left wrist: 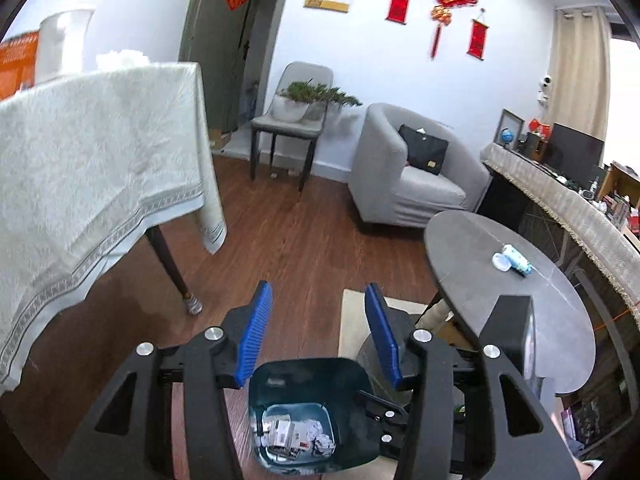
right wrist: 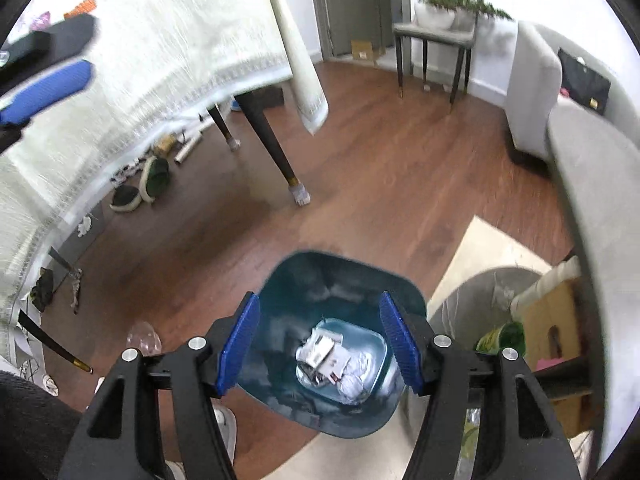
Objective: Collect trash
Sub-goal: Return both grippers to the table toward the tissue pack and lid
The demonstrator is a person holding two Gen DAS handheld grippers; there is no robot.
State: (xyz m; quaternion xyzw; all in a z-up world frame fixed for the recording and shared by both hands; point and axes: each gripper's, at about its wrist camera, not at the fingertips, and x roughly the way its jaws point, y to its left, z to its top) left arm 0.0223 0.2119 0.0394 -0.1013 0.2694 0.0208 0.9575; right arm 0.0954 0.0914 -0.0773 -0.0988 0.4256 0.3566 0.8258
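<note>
A dark teal trash bin (left wrist: 352,384) stands on the wood floor, with crumpled paper and small cartons (left wrist: 294,434) at its bottom. It also shows in the right wrist view (right wrist: 288,288), with the same trash (right wrist: 336,364) inside. My left gripper (left wrist: 318,294) is open and empty, above and beyond the bin's far rim. My right gripper (right wrist: 320,306) is open and empty, right over the bin's mouth. The left gripper's blue pad also shows at the upper left of the right wrist view (right wrist: 48,84).
A table under a white cloth (left wrist: 92,160) stands left, its leg (right wrist: 276,160) near the bin. A round dark side table (left wrist: 508,292) at right holds a small bottle and cap (left wrist: 514,260). A grey armchair (left wrist: 412,168) and a chair with a plant (left wrist: 296,120) stand behind. A pale rug (right wrist: 484,248) lies beside the bin.
</note>
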